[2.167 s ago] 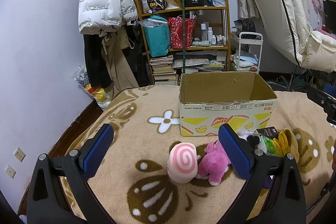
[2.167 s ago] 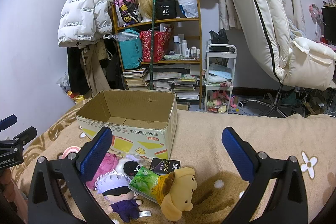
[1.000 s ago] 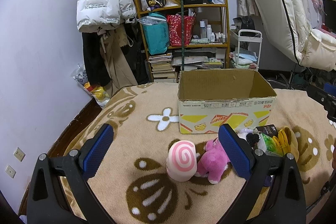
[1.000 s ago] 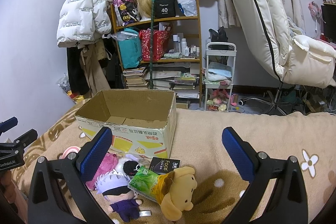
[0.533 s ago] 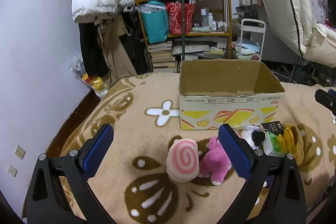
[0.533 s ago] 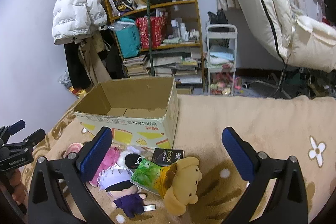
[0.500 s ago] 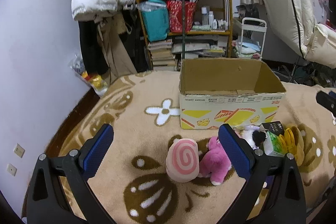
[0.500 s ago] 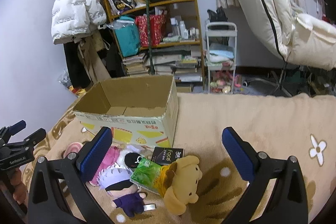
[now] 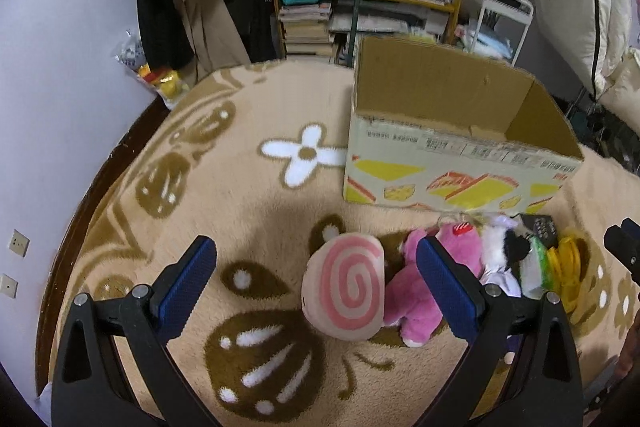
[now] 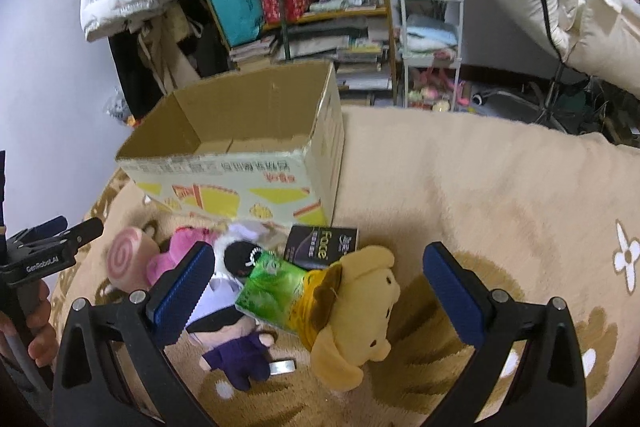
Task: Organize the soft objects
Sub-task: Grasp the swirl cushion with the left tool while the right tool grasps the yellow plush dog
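Both cameras are now tipping downward compared with half a second ago: the shelf tops are sliding out of view and the toys are sitting larger and closer under the fingers.

The left gripper (image 9: 316, 277) is hovering spread wide, grasping nothing, above the swirl cushion (image 9: 344, 293), which is lying on the rug (image 9: 240, 155) between its blue pads. The pink plush (image 9: 420, 291) is lying touching the cushion's right side, partly behind the right pad.

The right gripper (image 10: 318, 283) is also hanging wide open and empty. Between its pads the yellow plush (image 10: 356, 311) is lying on its back, with the green packet (image 10: 276, 287) resting against its left side. The doll (image 10: 236, 331) in purple is lying near the left pad, with a small metal piece just beside it. The black box (image 10: 322, 241) is lying flat just beyond the yellow plush.

The carton (image 10: 240, 151) is standing open on the rug on the far side of the toys, with nothing showing in the part of its inside that can be seen. A hand (image 10: 38, 323) is gripping the left gripper's handle at the left edge of the right view.
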A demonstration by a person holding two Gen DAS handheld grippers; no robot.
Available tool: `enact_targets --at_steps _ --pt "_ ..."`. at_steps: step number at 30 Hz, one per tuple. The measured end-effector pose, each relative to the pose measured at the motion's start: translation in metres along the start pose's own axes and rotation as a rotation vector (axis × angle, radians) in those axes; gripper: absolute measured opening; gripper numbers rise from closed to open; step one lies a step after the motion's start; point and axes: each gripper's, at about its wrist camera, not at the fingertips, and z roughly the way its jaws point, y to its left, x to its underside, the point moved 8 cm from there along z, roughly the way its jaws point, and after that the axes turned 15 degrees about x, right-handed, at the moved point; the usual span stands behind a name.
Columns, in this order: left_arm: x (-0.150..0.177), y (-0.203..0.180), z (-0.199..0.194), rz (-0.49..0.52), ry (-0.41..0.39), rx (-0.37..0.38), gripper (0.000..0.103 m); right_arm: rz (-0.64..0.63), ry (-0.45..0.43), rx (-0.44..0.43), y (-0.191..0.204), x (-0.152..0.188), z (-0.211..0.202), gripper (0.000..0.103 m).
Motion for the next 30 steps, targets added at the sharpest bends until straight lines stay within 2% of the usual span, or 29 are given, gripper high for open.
enact_targets --at_steps 6,11,12,13,15,22,27,28,30 --pt "0.009 -0.005 0.020 0.008 0.081 0.006 0.099 -0.011 0.098 0.007 -0.002 0.013 0.022 0.103" --pt "0.017 -0.004 0.036 0.019 0.142 -0.023 0.099 0.017 0.183 0.000 -0.008 0.023 0.040 0.103" --pt "0.018 -0.003 0.038 0.017 0.151 -0.029 0.099 0.021 0.193 0.006 -0.009 0.025 0.042 0.102" --pt "0.020 -0.003 0.040 0.015 0.160 -0.028 0.099 0.021 0.200 0.011 -0.010 0.026 0.043 0.095" --pt "0.023 -0.003 0.044 0.016 0.178 -0.025 0.099 0.020 0.226 0.016 -0.011 0.031 0.046 0.093" --pt "0.031 0.000 0.059 -0.006 0.235 -0.017 0.099 0.050 0.318 -0.022 -0.014 0.042 0.065 0.074" --pt "0.034 0.004 0.065 -0.032 0.253 -0.004 0.098 0.053 0.323 -0.027 -0.017 0.044 0.068 0.070" --pt "0.034 0.005 0.066 -0.036 0.251 0.000 0.097 0.051 0.323 -0.027 -0.016 0.044 0.068 0.069" --pt "0.034 0.006 0.068 -0.048 0.254 0.021 0.083 0.047 0.322 -0.025 -0.017 0.044 0.068 0.068"
